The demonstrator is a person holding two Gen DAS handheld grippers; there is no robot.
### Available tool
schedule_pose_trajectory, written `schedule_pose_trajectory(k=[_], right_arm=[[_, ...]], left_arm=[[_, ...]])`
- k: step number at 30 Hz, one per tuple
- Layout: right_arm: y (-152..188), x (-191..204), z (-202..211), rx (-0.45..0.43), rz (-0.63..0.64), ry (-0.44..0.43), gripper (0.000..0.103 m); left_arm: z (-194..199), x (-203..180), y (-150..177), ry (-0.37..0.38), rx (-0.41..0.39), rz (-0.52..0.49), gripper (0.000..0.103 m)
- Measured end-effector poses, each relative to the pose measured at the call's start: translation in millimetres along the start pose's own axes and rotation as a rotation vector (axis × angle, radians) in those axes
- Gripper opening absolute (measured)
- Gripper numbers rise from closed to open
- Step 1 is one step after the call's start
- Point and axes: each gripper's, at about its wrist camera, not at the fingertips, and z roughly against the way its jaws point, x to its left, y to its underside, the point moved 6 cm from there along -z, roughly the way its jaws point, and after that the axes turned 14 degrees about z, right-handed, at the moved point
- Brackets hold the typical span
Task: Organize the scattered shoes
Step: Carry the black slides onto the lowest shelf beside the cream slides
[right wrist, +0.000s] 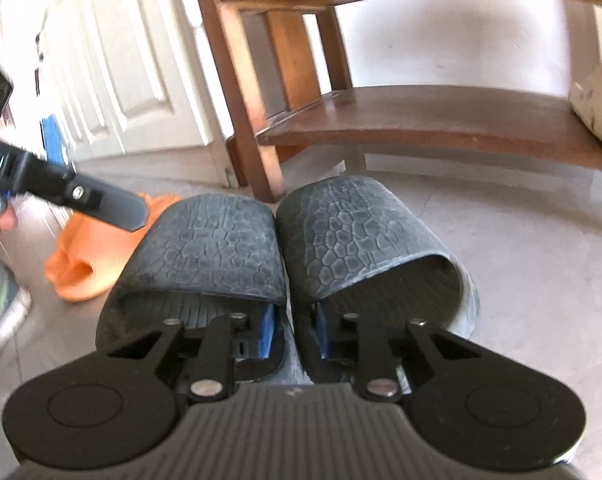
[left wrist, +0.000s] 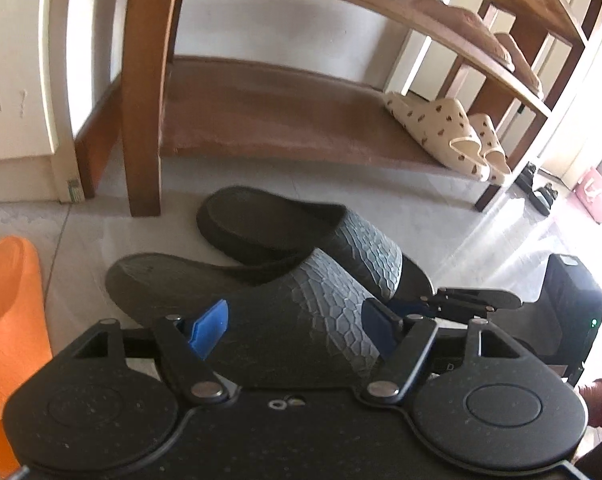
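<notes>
shoe rack partly filled, dark pair in hand

the wooden rack [left wrist: 285, 120] holds cream slippers [left wrist: 441, 132] on its bottom shelf; the dark slippers [right wrist: 277, 240] and an orange slipper [left wrist: 9, 320] remain on the floor. the right gripper [right wrist: 293, 332] pinches the dark pair's inner edges together; the left gripper [left wrist: 293, 324] straddles one strap, fingers apart.

Bottom shelf [left wrist: 261, 120] lies bare left of cream slippers [left wrist: 441, 132]; rack leg [left wrist: 143, 120] flanks it.
</notes>
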Motion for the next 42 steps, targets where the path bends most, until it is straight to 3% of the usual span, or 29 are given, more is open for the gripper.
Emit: schedule_pose_trajectory(k=[3,16,23,30,42], right_arm=[[3.0,-8.3,-0.2,-0.003,-0.083,-0.020,0.025],[-14.7,-16.3,20.6,-0.095,-0.134,-0.013,0.025],[-18.2,-16.3,49.9,-0.142,-0.111,0.029,0.025],[-24.9,-20.9,84.7,-0.193,-0.084,0.110,0.025],[-16.6,-27.5,116.0,-0.189,-0.076,0.160,0.026]], left_arm=[[4.3,0.4,-4.1,-0.007,-0.021,0.007,0.074],[15.8,-8.1,-6.9,-0.026,-0.062,-0.037,0.074],[23.0,-21.1,-13.5,-0.008,-0.102,-0.060,0.074],[44.8,-51.7,-29.2,0.048,-0.213,-0.137,0.074],[48.5,-62.4,-30.4,0.065,-0.236,-0.146,0.074]])
